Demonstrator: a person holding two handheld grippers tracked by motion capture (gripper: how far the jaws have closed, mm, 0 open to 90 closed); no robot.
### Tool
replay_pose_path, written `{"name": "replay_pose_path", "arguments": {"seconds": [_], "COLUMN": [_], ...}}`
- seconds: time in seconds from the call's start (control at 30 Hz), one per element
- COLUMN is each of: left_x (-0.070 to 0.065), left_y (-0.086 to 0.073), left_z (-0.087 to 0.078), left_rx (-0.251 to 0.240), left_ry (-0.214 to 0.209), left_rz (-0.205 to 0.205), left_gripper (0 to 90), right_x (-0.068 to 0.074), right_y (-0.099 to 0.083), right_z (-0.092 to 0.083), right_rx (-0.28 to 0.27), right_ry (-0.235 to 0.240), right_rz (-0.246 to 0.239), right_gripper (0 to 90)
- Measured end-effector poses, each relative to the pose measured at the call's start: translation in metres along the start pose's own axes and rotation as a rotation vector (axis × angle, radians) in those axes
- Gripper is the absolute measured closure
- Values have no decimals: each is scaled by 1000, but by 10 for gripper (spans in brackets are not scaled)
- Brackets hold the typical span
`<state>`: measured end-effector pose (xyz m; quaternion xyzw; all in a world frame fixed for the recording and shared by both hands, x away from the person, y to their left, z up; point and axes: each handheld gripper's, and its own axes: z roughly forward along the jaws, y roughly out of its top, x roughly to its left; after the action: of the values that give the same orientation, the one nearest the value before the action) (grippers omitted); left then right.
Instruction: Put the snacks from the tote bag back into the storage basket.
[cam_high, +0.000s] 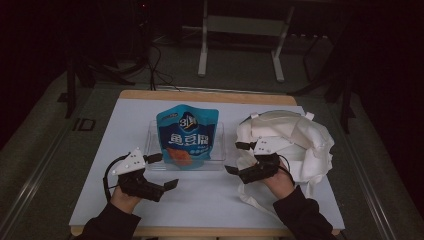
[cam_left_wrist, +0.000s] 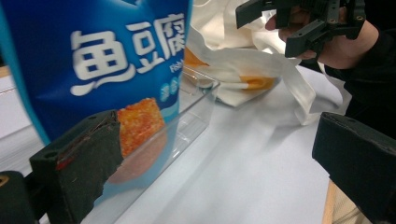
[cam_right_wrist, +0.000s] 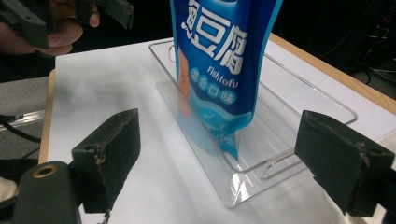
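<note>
A blue "Fishtofu" snack bag (cam_high: 187, 137) stands upright in a clear plastic tray (cam_high: 217, 159) at the table's middle. A white cloth tote (cam_high: 300, 140) lies crumpled to its right. My left gripper (cam_high: 164, 171) is open just in front of the tray's near left corner. In the left gripper view the bag (cam_left_wrist: 107, 60) looms close behind the left jaw. My right gripper (cam_high: 236, 158) is open between the tray and the tote, and its own view (cam_right_wrist: 224, 149) faces the tray's end (cam_right_wrist: 289, 130) and the bag (cam_right_wrist: 224, 56). Neither holds anything.
The white mat (cam_high: 210, 195) has free room along its near edge, and the wooden table edge (cam_high: 200, 95) shows at the back. Something orange (cam_left_wrist: 259, 83) peeks from the tote's mouth (cam_left_wrist: 233, 65). Dark floor, cables and a stand (cam_high: 240, 45) lie behind the table.
</note>
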<state>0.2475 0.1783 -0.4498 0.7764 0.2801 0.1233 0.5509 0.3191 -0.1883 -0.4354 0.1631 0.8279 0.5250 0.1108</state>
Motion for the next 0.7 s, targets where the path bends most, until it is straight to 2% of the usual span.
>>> {"name": "replay_pose_path", "arguments": {"seconds": [0.07,0.2,0.33,0.47,0.5,0.7], "left_x": [-4,-12,-20,-24,-27,-37], "left_y": [-1,-6,-8,-7,-8,-10], "left_z": [2,5,8,10,13,24], "left_rx": [4,0,10,8,6,43], "left_ry": [-8,-26,-34,-53,-78,-109], "left_rz": [14,16,42,48,45,75], "left_gripper": [18,18,18,18,18,18], "right_x": [5,9,14,17,17,23], "right_y": [-6,-11,-17,-22,-23,-38], "right_z": [0,-1,-5,-8,-9,-15], "right_rx": [-13,-21,-14,-14,-19,-1], "right_ry": [-16,-9,-2,-1,-8,-18], "right_rz": [1,8,7,7,6,18], "right_gripper": [145,145,145,145,145,145]}}
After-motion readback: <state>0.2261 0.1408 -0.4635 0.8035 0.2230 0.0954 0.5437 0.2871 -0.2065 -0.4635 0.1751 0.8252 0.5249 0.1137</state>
